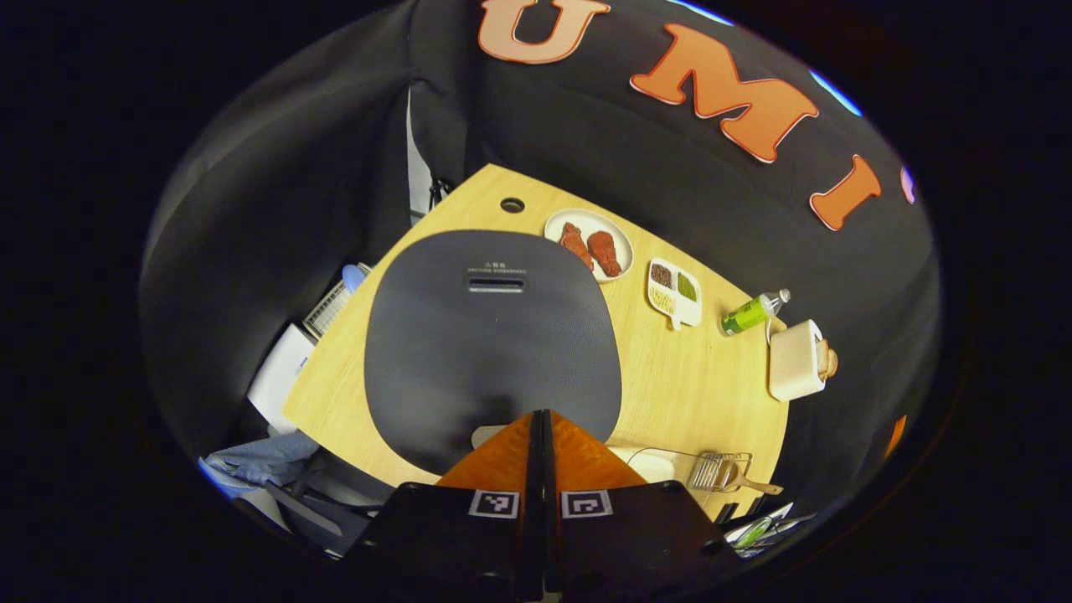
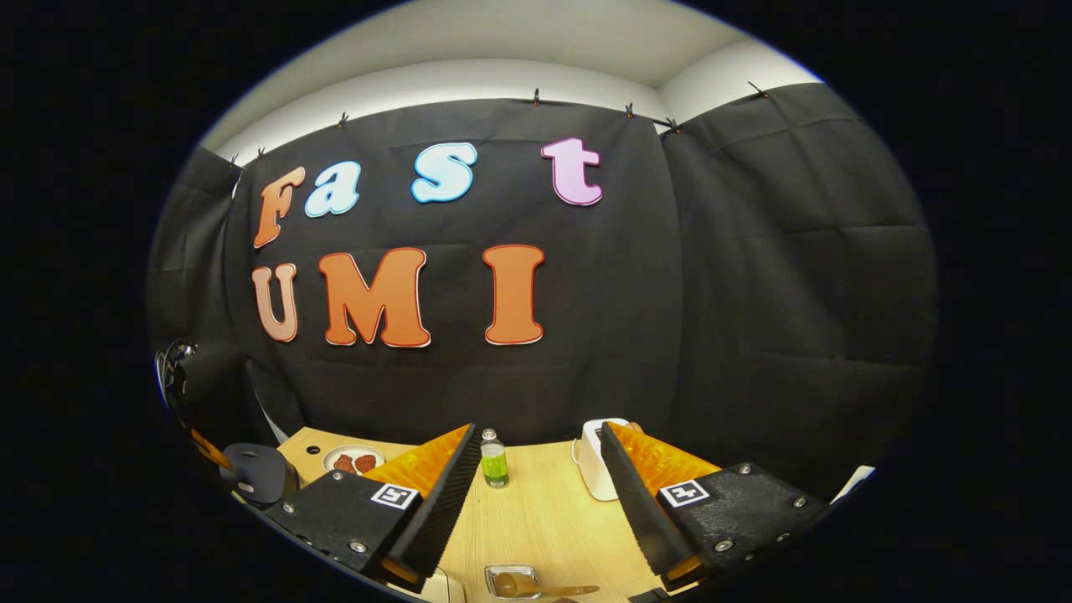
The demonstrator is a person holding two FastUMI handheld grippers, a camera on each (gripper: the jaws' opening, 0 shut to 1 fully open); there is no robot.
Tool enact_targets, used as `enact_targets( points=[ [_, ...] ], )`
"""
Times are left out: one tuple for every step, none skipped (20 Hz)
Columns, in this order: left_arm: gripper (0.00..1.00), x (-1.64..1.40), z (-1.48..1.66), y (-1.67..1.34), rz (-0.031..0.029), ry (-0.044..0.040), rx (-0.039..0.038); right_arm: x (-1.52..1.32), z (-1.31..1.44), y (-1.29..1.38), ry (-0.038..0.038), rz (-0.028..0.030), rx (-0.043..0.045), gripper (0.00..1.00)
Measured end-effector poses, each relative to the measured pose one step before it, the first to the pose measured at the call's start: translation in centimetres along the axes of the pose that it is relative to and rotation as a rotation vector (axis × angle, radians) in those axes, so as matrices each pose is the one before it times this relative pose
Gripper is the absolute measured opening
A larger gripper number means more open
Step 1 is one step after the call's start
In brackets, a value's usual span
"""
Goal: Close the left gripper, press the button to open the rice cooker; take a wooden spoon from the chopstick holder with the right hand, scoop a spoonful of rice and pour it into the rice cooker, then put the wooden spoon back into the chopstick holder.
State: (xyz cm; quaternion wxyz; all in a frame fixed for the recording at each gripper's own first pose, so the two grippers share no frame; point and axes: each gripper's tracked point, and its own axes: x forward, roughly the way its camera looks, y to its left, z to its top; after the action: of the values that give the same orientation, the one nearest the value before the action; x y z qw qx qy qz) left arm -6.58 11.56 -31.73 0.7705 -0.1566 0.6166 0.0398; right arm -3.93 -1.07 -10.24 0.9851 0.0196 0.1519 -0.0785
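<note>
The left gripper [image 1: 542, 416] has its two fingers pressed flat together with nothing between them, and it hangs over the near edge of the rice cooker [image 1: 492, 339]. In the left gripper view the cooker is seen from above: a dark, rounded lid with a small vent slot, still down. The fingertips sit right over a pale patch at the lid's front edge — probably the release button, though contact cannot be told.

The cooker stands on a light wooden table [image 1: 670, 377]. Farther back are a plate [image 1: 589, 243] with two reddish pieces of food, a small divided tray [image 1: 674, 291] of grains, a green bottle [image 1: 753, 312] lying on its side, and a white holder [image 1: 796, 360]. Near the table's front edge a wire rack [image 1: 718, 471] holds a wooden spoon [image 1: 754, 484].

The right gripper [image 2: 540, 494] is wide open and holds nothing, raised above the table and facing the back wall. Just below it lies a small dish [image 2: 511, 580] with a spoon.

By this showing, the first step is done — the left gripper is closed. The button press is in hand. Taking the spoon, scooping rice, pouring it in and returning the spoon all look still to do.
</note>
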Motion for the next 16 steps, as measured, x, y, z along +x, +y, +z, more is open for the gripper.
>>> enact_targets(
  points=[
    [0.05,0.524,-0.316,0.097,0.00029,0.02068,0.00205,0.039,-0.411,-0.259,0.00704,-0.00728,-0.00496,0.88],
    [0.05,0.54,-0.098,0.053,0.00171,0.02581,-0.0027,0.037,-0.29,0.037,0.00652,-0.00323,-0.00299,0.92],
    [0.02,0.313,-0.365,0.013,0.00409,0.01811,-0.00227,0.063,-0.292,-0.014,0.00898,-0.00035,0.00071,0.87],
    [0.05,0.352,0.035,0.014,-0.00237,0.01193,-0.00295,0.103,-0.382,-0.01,0.0082,0.00001,0.0027,0.88],
    [0.05,0.388,-0.429,-0.039,-0.00042,0.01538,-0.00399,0.149,-0.239,-0.031,0.00905,-0.00188,0.00365,0.88],
    [0.08,0.331,-0.126,0.023,-0.00322,0.01536,-0.00956,0.046,-0.253,-0.126,0.00774,-0.00238,0.00527,0.88],
    [0.05,0.294,-0.361,0.31,0.00476,0.01948,-0.0015,0.106,-0.178,-0.067,0.00829,-0.0028,0.00603,0.88],
    [0.05,0.304,-0.282,0.278,0.00744,0.0146,-0.002,0.176,-0.105,-0.087,0.00617,-0.0026,0.00647,0.88],
    [0.05,0.161,-0.666,-0.071,-0.00111,0.02756,-0.00312,0.161,-0.099,-0.146,0.00376,-0.00303,0.00519,0.88],
    [0.02,-0.025,0.623,-0.041,0.00039,-0.024,-0.00196,0.188,0.051,-0.2,0.00139,-0.00428,0.00647,0.88],
    [0.05,0.069,-0.164,0.068,-0.00458,0.02562,-0.00944,0.068,-0.124,-0.103,0.0044,-0.00346,0.00735,0.88],
    [0.05,-0.018,0.243,0.108,-0.00069,0.00237,-0.00876,0.158,-0.131,-0.036,0.00573,-0.00099,0.00596,0.88],
    [0.02,0.418,-0.358,0.23,0.00327,0.01009,-0.00623,0.097,-0.2,-0.162,0.00638,-0.00465,0.00416,0.88],
    [0.01,-0.154,0.217,-0.073,-0.0003,-0.00388,0.00436,0.103,-0.177,-0.084,0.00608,-0.00243,0.0049,0.88],
    [0.05,0.241,0.087,0.07,0.00163,0.00412,0.00486,0.047,-0.119,-0.044,0.00378,-0.00086,0.00343,0.88],
    [0.05,-0.248,-0.259,-0.08,0.00666,-0.00596,0.00789,0.09,-0.091,-0.124,0.00335,-0.00315,0.00302,0.88]
  ],
)
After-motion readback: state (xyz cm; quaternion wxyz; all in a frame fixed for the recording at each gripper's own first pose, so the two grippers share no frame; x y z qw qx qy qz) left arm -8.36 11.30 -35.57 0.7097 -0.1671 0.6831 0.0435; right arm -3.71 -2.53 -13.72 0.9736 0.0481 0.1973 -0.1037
